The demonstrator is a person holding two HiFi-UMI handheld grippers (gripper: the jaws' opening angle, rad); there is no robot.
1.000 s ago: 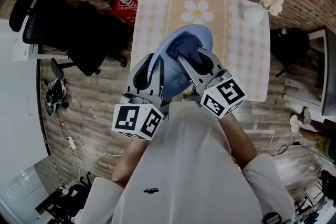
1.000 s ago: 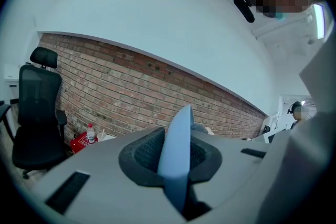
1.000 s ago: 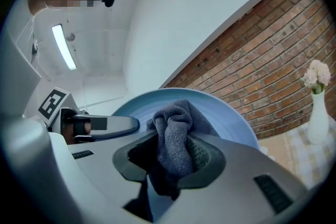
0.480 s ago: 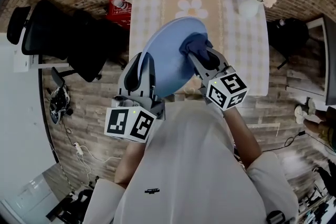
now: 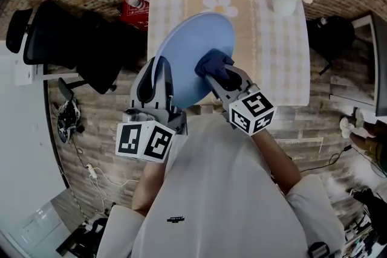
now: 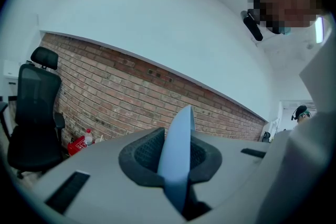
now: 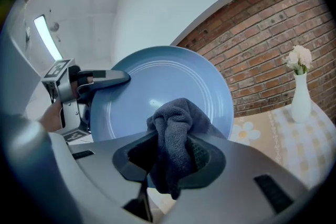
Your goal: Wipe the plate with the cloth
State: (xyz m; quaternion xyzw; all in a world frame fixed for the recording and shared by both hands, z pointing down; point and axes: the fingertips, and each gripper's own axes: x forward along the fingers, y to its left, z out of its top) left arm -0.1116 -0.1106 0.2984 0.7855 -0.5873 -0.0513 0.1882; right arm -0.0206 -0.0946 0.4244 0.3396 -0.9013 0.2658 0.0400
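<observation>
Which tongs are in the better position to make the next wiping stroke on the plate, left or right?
Right. The right tongs are shut on the cloth, which sits at the face of the plate. The left tongs are shut on the plate's rim and hold it up, so they are occupied.

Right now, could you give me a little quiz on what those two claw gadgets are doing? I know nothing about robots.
1. True or false: the left gripper is empty.
2. What does the right gripper clamp? A) a sponge B) a dark cloth C) a spoon
3. Fill in: the cloth is held up to the face of the blue ____.
Key: 1 false, it pinches the rim of the plate. 2 B. 3 plate.
</observation>
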